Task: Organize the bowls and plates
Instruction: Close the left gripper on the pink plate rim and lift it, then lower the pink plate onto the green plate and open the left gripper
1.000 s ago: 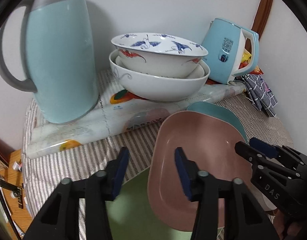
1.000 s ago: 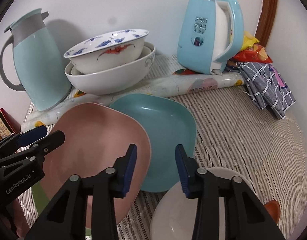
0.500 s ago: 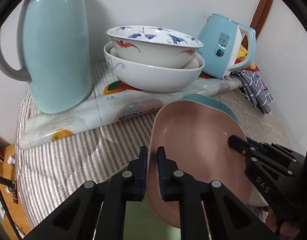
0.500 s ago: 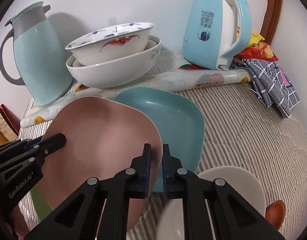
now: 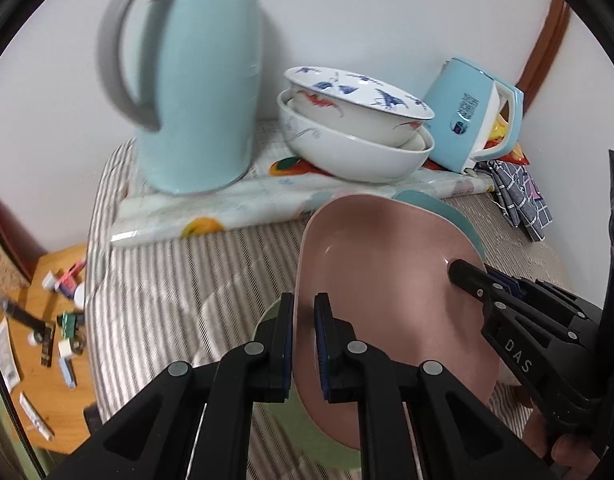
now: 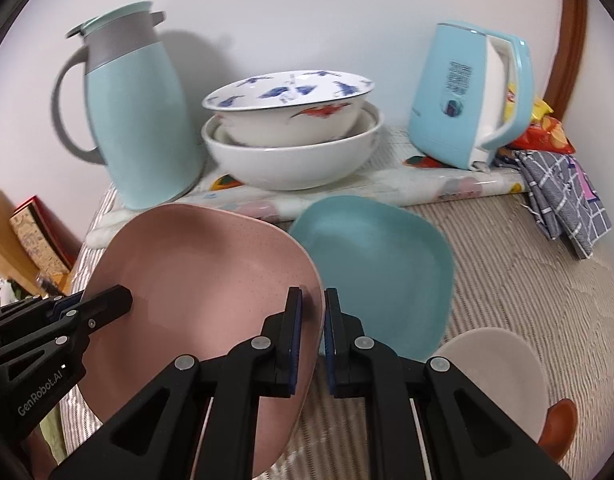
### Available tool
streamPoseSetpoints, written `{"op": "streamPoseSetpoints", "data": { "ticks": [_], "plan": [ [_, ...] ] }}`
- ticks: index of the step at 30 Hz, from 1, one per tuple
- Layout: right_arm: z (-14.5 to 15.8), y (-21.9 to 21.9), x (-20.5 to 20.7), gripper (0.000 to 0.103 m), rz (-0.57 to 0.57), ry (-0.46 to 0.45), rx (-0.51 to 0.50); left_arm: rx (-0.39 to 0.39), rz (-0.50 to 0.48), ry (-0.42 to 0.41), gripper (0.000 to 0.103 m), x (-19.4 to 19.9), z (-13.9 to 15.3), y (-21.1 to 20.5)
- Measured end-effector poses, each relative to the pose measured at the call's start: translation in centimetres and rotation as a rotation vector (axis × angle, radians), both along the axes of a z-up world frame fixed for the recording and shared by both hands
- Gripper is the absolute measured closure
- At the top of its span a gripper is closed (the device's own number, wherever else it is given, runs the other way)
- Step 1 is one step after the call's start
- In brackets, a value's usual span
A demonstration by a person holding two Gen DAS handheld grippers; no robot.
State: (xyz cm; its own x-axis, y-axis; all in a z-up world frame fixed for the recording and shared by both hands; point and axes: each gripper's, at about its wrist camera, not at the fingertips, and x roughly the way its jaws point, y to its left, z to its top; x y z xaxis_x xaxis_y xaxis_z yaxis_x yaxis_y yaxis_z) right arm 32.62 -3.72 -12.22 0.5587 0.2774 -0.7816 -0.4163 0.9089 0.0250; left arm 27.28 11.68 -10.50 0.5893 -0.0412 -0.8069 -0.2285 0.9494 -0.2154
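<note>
A pink plate is held off the striped cloth by both grippers. My left gripper is shut on its left rim; my right gripper is shut on its right rim. A teal plate lies on the cloth behind it. A green plate lies under the pink one. A white plate lies at the front right. Stacked white bowls, the top one with blue birds, stand at the back.
A light blue thermos jug stands at the back left and a blue electric kettle at the back right. A folded checked cloth lies at the right. A low wooden stand with small items is to the left.
Both grippers closed on the pink plate's opposite rims and lifted it off the green plate, away from over the teal plate.
</note>
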Motion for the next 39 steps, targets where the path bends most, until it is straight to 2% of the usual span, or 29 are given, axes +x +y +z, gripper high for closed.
{"op": "streamPoseSetpoints", "data": {
  "ticks": [6,17,34,37,39],
  "plan": [
    [-0.7,0.7,-1.2,0.093,0.036,0.005,-0.015,-0.038,0.016,0.024,0.093,-1.8,-1.3,0.2],
    [-2.2,0.9,-1.0,0.092,0.063,0.02,-0.026,-0.067,0.032,0.061,0.093,-2.5,-3.3,-0.3],
    [-2.5,1.4,0.0,0.091,0.078,0.007,-0.023,-0.085,0.021,0.058,0.093,-3.2,-3.1,-0.1],
    [-2.3,1.3,-0.1,0.089,0.068,-0.001,-0.018,-0.08,0.02,0.057,0.093,-3.6,-3.0,-0.2],
    [-2.0,1.2,-0.3,0.078,0.061,-0.009,-0.021,-0.077,0.02,0.058,0.093,-3.7,-2.9,-0.3]
  ]
}}
